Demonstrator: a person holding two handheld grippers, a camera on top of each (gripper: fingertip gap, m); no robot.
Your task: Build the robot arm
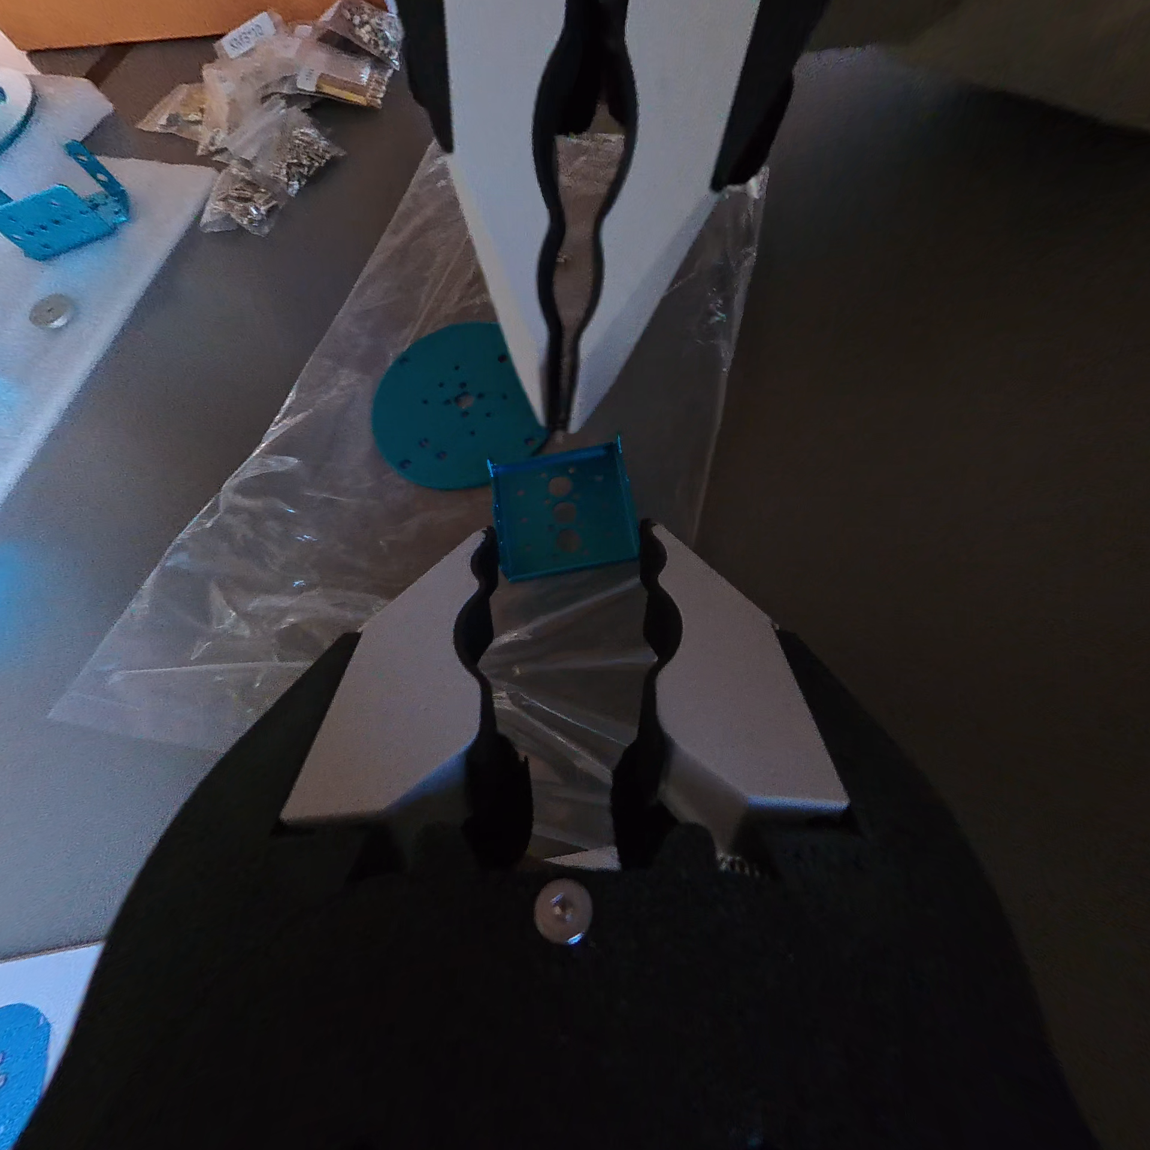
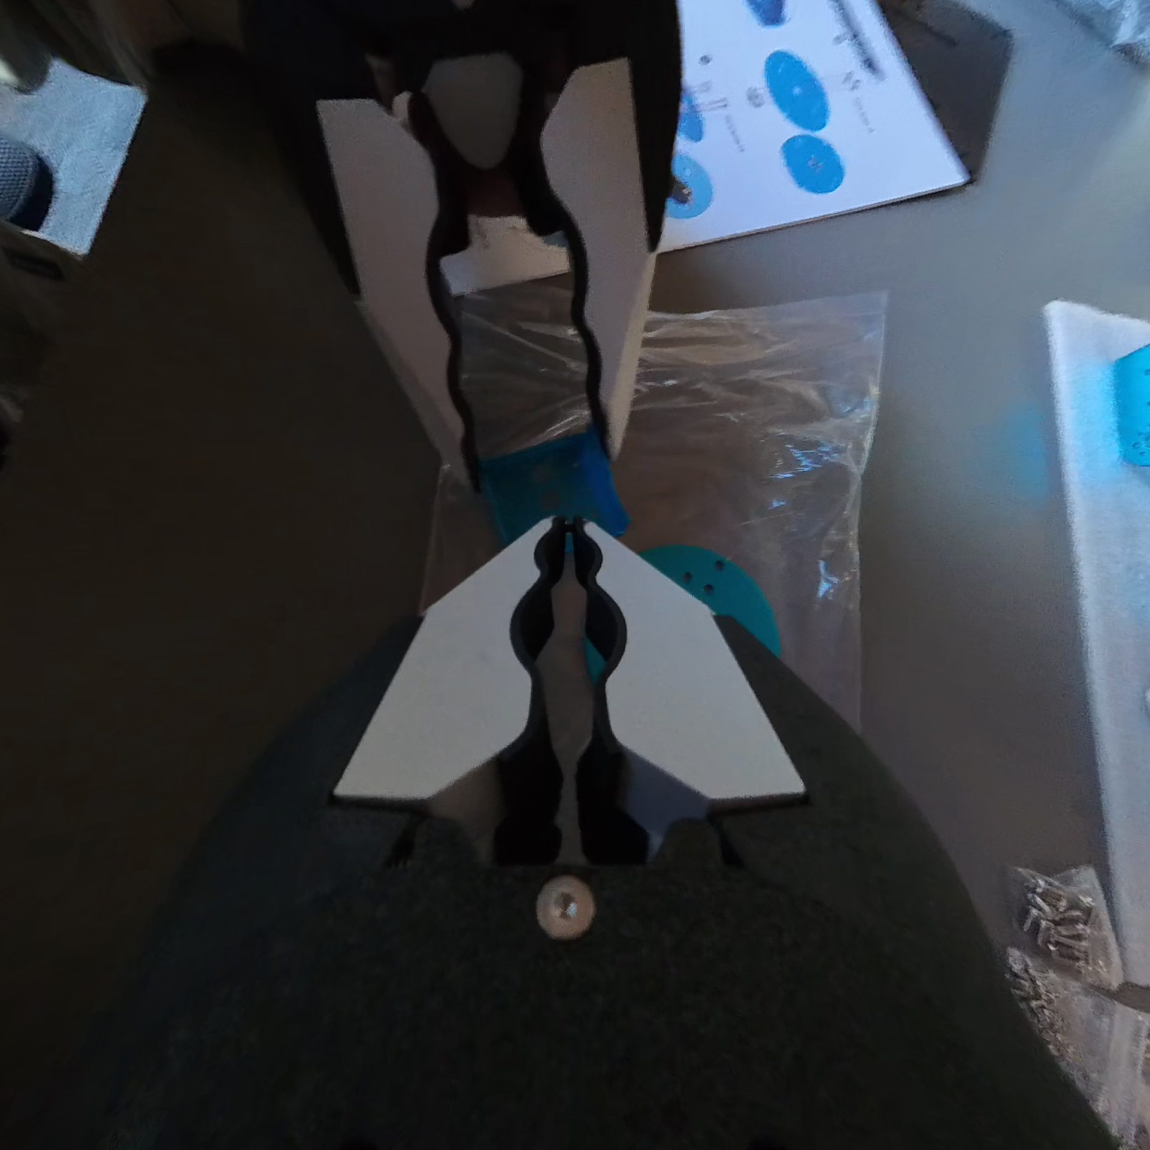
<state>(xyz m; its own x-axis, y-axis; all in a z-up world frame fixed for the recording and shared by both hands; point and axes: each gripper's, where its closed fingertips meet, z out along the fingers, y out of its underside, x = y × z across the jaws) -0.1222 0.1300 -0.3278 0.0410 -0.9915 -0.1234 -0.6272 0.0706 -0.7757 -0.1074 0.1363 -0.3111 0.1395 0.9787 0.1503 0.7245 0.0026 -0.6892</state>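
My left gripper [image 1: 567, 532] is shut on a small blue U-shaped bracket [image 1: 566, 516] with round holes, pinching its two side walls and holding it over a clear plastic bag [image 1: 280, 560]. My right gripper [image 2: 567, 521] is shut, with its tips right at the edge of the bracket [image 2: 547, 485]. I cannot tell whether it pinches anything small. It comes in from the top in the left wrist view [image 1: 563, 426]. A blue round disc [image 1: 448, 417] with holes lies on the bag beside both grippers.
Several bags of screws [image 1: 274, 168] lie at the back left. A white foam sheet [image 1: 124, 205] carries another blue bracket [image 1: 56, 218] and a washer [image 1: 50, 310]. A printed sheet [image 2: 809, 112] lies behind the left gripper. The table edge runs close by, with dark floor [image 1: 933, 435] beyond. My two grippers' fingertips are within a few centimetres of each other.
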